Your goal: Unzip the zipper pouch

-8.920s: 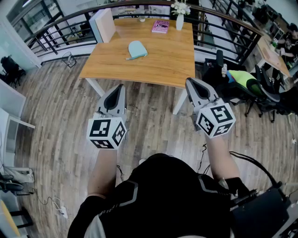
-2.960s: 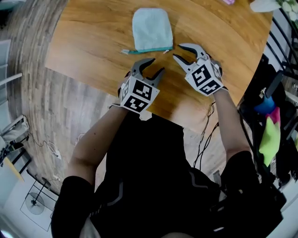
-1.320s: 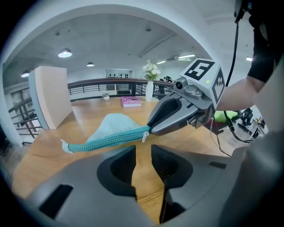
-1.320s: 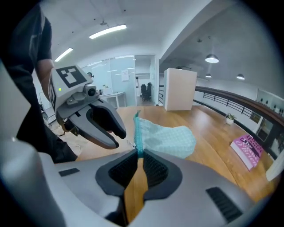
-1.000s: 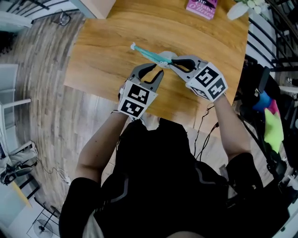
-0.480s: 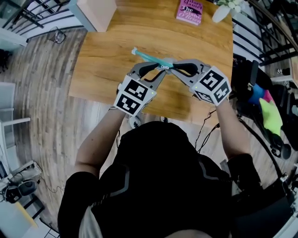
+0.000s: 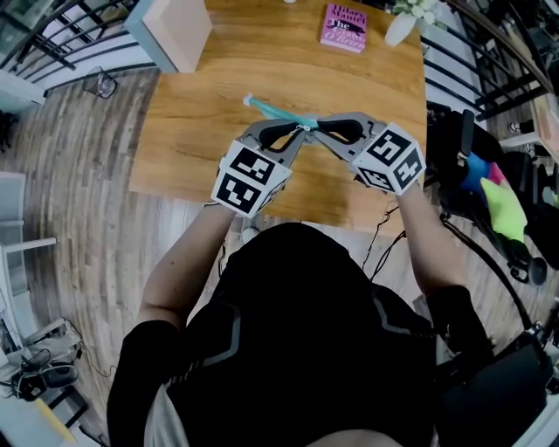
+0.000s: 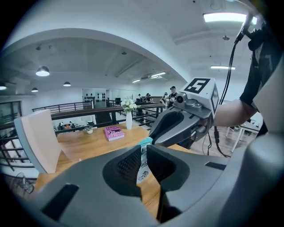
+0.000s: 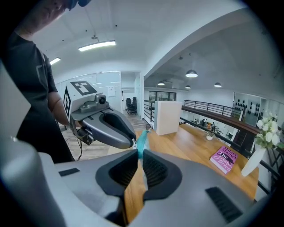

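Note:
The light teal zipper pouch (image 7: 275, 112) hangs edge-up in the air over the wooden table (image 7: 201, 131), stretched between both grippers. My right gripper (image 7: 316, 127) is shut on one end of its teal zipper edge (image 9: 142, 141). Tip to tip with it, my left gripper (image 7: 300, 133) is closing on a white printed strip (image 8: 142, 163) of the pouch just below the teal edge (image 8: 145, 142), and its pads touch the strip. The pouch's far end (image 7: 248, 100) sticks out free to the left. Whether the zipper is open cannot be seen.
At the table's far edge lie a pink book (image 7: 343, 27) and a white vase of flowers (image 7: 397, 26). A tall white box (image 7: 170, 30) stands at the far left corner. A railing runs behind the table, and chairs with bright bags (image 7: 502, 196) stand to the right.
The left gripper's jaws, open around the pouch's edge before, have closed on it beside the right gripper. Both grippers and the pouch have shifted slightly.

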